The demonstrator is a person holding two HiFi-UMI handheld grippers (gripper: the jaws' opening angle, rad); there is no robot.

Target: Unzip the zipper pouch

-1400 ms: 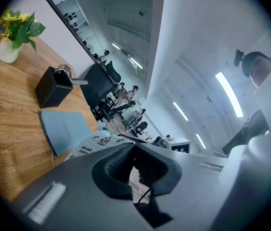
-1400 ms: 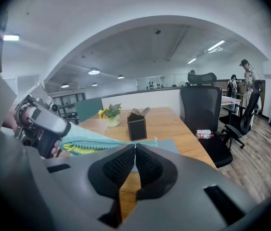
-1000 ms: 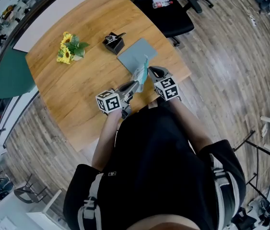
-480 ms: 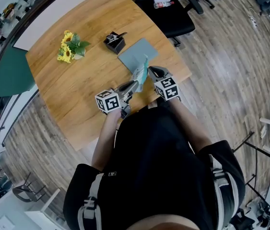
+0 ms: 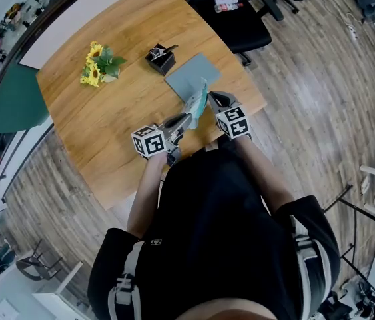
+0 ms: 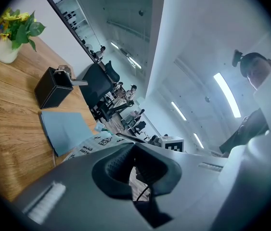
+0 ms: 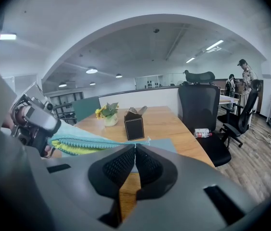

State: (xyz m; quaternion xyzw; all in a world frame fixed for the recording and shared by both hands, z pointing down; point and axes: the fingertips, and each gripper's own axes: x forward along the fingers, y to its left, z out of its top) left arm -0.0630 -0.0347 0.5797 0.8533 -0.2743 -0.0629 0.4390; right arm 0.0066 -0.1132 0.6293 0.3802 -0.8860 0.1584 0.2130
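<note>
The zipper pouch (image 5: pixel 197 102), teal with a yellow inside, hangs stretched between both grippers over the table's near edge. My left gripper (image 5: pixel 187 117) is shut on its lower end; the left gripper view shows the printed fabric (image 6: pixel 84 147) running into the shut tips (image 6: pixel 134 148). My right gripper (image 5: pixel 208 99) pinches the other end, jaws closing, pads pressed on the zipper end, the pull hidden between them (image 7: pixel 135 146). In the right gripper view the pouch (image 7: pixel 84 141) gapes open along its teeth toward the left gripper (image 7: pixel 32 124).
A blue-grey mat (image 5: pixel 190 74) lies just beyond the pouch, with a black box (image 5: pixel 158 59) behind it and a vase of sunflowers (image 5: pixel 97 69) further left. A black office chair (image 5: pixel 234 19) stands past the table's far right edge. The person's body is close behind both grippers.
</note>
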